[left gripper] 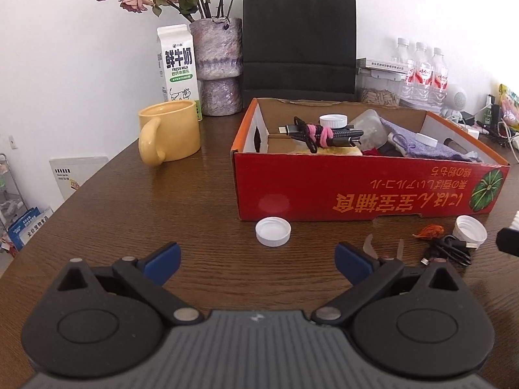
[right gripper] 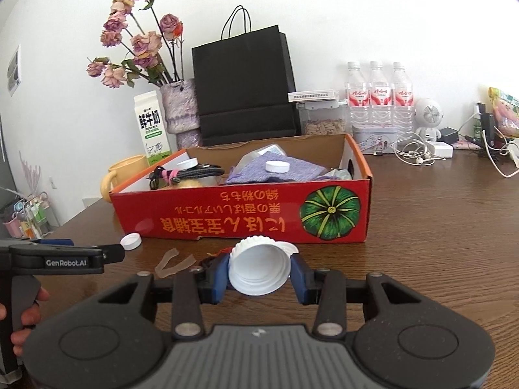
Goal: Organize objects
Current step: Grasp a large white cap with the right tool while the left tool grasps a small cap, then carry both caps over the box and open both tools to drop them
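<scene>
Right gripper (right gripper: 259, 280) pinching tall white cap (right gripper: 259, 269), open side facing camera, just above table (right gripper: 421, 227) near red box (right gripper: 240, 217) front wall. Left gripper (left gripper: 258, 261) spread wide, empty, low white cap (left gripper: 273, 231) on table just beyond it. Step, my read: lift clear of box wall, carry over bare corner, lower before letting go. Grip on ribbed rim looks shallow; keep wrist steady or cap could slip.

"FRESH MILK" on carton (left gripper: 176, 64); "GenRobot.AI" on left tool (right gripper: 65, 242)
</scene>
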Available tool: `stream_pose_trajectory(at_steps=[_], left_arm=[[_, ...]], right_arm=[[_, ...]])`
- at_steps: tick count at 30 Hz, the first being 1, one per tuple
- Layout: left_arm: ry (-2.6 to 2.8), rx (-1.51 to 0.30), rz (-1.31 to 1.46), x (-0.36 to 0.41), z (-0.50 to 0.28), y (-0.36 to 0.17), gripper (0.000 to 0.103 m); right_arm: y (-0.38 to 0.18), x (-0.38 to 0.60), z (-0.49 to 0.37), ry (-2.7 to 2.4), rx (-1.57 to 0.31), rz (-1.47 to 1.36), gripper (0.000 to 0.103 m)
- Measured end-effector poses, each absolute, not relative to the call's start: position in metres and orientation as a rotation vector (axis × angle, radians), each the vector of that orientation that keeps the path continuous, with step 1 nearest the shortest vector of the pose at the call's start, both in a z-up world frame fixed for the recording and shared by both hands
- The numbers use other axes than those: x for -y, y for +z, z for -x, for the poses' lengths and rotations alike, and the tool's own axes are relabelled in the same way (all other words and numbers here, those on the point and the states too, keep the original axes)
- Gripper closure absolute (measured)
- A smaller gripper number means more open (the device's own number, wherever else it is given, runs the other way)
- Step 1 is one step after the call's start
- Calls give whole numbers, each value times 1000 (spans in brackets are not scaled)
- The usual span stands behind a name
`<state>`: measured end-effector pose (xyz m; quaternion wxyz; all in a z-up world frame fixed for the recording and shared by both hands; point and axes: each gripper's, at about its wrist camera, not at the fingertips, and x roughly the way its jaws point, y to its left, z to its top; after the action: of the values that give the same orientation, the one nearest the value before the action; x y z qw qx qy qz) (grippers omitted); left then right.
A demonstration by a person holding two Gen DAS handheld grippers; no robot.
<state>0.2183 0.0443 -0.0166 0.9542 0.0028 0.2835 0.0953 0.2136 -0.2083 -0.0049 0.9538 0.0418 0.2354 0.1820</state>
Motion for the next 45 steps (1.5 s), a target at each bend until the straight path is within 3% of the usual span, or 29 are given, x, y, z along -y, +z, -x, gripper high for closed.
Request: stream_pose_trajectory(at_steps=[3,8,11,12,27,37,45], left_arm=[[212,-599,-21,-46,-234,-18,0],[205,-656,18,-50,-257,-24,21],[176,-654,45,-50,-263,-25,54],[171,-651,43,-48,-265,-25,73],[158,-548,44,-37,-244,-18,74],[130,-407,9,-20,-207,-7,74],[107,-399,-21,-6,-200,-7,74]], right_arm=[[-5,211,-215,354,-476,-92,64],[-6,210,-215,353,-473,-90,64],[-6,210,-215,357,-477,-90,64],[-6,210,-215,358,-479,-89,64],[-7,209,-215,357,-487,-91,64],[-5,210,-210,345,-427,-96,64],[1,206,-204,351,-358,-71,64]])
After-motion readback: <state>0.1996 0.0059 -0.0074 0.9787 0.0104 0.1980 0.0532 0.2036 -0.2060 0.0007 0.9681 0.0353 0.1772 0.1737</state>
